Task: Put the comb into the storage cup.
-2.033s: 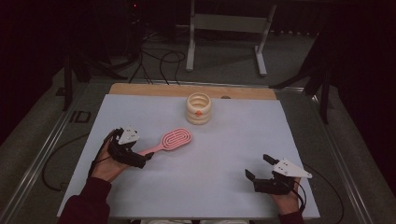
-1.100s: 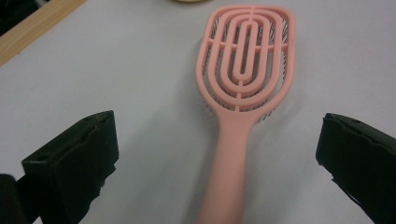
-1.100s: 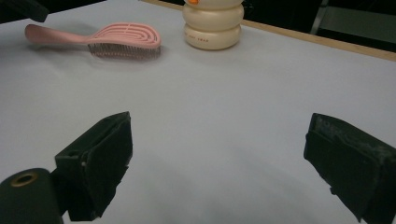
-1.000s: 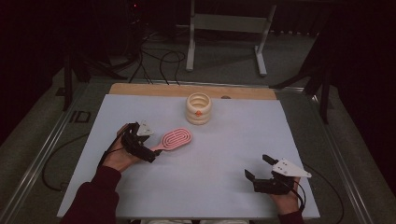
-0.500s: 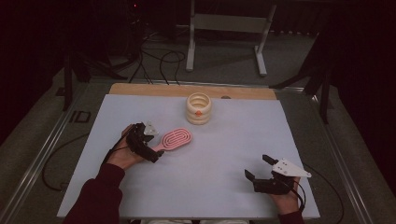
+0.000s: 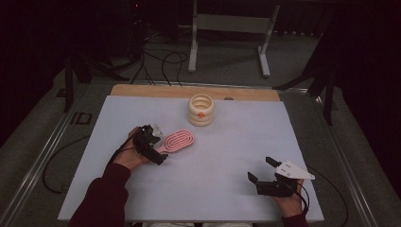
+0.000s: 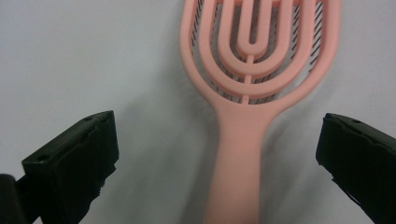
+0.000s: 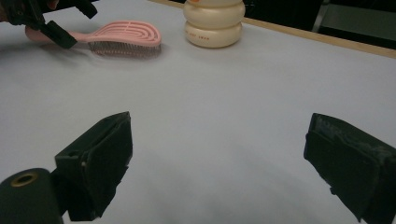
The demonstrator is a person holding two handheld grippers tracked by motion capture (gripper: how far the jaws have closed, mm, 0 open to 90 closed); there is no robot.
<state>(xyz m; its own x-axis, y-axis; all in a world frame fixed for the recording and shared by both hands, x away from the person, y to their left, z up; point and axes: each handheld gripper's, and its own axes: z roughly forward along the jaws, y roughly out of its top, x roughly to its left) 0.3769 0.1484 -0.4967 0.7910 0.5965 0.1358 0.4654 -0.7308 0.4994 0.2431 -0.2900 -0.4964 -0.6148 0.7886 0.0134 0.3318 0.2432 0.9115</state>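
Left tool sits at the handle end of a pink hairbrush, left-centre of the white tabletop. In the left gripper view its jaws are spread wide, one on each side of the brush handle, neither touching it. Handle runs up the middle between the jaws; the oval slotted head lies just beyond them, dark bristles showing through the slots. Brush lies flat, bristles down, head pointing right and a bit far. Left hand grips the tool body, dark red sleeve coming in from the near edge.

Right tool rests near the near right corner of the tabletop, well apart from the brush. Jaws spread, nothing between them, bare white surface under them in the right gripper view. Grey three-cornered plate on top, right hand behind it, cable trailing right.

Cream ribbed jar stands upright toward the far centre, orange mark on its side, near the brush head but not touching. Wooden strip runs along the far edge. Beyond it: floor cables and a white metal stand.
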